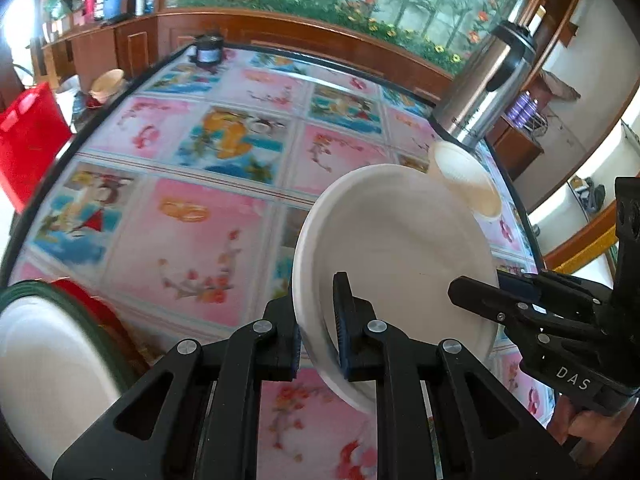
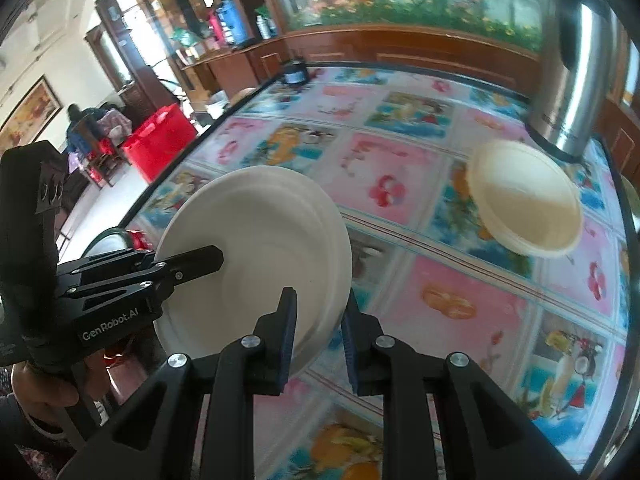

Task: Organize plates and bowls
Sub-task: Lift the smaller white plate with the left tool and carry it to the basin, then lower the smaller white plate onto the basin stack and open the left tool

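Observation:
A white plate (image 1: 400, 248) (image 2: 260, 232) hangs tilted above the flowered table (image 1: 200, 240) (image 2: 460, 280), held from both sides. My left gripper (image 1: 318, 320) (image 2: 200, 264) is shut on its left rim, one finger over the plate and the other under it. On the opposite rim my right gripper (image 2: 320, 312) (image 1: 480, 304) is shut as well. A cream stack of bowls (image 1: 464, 184) (image 2: 524, 204) rests on the table beyond the plate, towards the right edge.
A tall steel flask (image 1: 488, 84) (image 2: 572, 80) stands just behind the bowls. A black jar (image 1: 208, 50) (image 2: 295, 72) sits at the far edge. A green-rimmed white dish (image 1: 40, 360) lies at the near left. A red bin (image 1: 28, 136) (image 2: 156, 144) stands beside the table.

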Action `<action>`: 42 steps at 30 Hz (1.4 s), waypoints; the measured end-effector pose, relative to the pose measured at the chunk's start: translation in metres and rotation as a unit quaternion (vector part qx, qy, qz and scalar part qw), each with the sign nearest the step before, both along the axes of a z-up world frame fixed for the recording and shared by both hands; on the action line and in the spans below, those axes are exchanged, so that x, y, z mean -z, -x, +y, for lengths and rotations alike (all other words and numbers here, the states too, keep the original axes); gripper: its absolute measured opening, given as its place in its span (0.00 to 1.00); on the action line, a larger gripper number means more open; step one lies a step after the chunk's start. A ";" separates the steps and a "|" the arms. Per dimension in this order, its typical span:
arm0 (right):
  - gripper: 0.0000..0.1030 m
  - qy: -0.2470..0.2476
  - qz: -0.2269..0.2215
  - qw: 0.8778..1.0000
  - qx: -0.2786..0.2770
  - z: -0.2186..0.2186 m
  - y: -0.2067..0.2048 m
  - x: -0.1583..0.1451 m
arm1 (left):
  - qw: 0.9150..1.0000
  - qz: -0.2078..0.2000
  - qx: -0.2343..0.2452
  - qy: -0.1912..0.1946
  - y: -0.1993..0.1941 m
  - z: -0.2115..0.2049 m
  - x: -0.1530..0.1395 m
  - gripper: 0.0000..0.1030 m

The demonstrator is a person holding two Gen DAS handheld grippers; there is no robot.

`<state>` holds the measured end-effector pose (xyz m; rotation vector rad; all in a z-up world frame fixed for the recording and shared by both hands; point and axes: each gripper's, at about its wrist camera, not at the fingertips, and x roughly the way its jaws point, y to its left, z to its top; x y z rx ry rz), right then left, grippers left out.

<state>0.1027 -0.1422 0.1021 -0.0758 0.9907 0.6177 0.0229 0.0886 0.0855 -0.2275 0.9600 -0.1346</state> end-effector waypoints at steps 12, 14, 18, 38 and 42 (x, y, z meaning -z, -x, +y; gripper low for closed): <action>0.23 -0.003 -0.026 0.996 -0.082 0.075 0.021 -0.018 | 0.998 -0.014 -0.061 -0.004 0.038 0.077 -0.021 0.13; 0.23 0.001 -0.026 0.995 -0.095 0.087 0.024 -0.018 | 0.997 -0.015 -0.072 -0.004 0.044 0.088 -0.023 0.13; 0.23 0.010 -0.027 0.993 -0.115 0.110 0.028 -0.017 | 0.996 -0.017 -0.089 -0.002 0.054 0.107 -0.023 0.13; 0.23 0.021 -0.022 0.987 -0.156 0.160 0.049 -0.012 | 0.990 -0.027 -0.139 0.018 0.087 0.153 -0.017 0.13; 0.23 0.025 -0.025 0.984 -0.174 0.170 0.048 -0.013 | 0.987 -0.035 -0.157 0.021 0.091 0.161 -0.017 0.13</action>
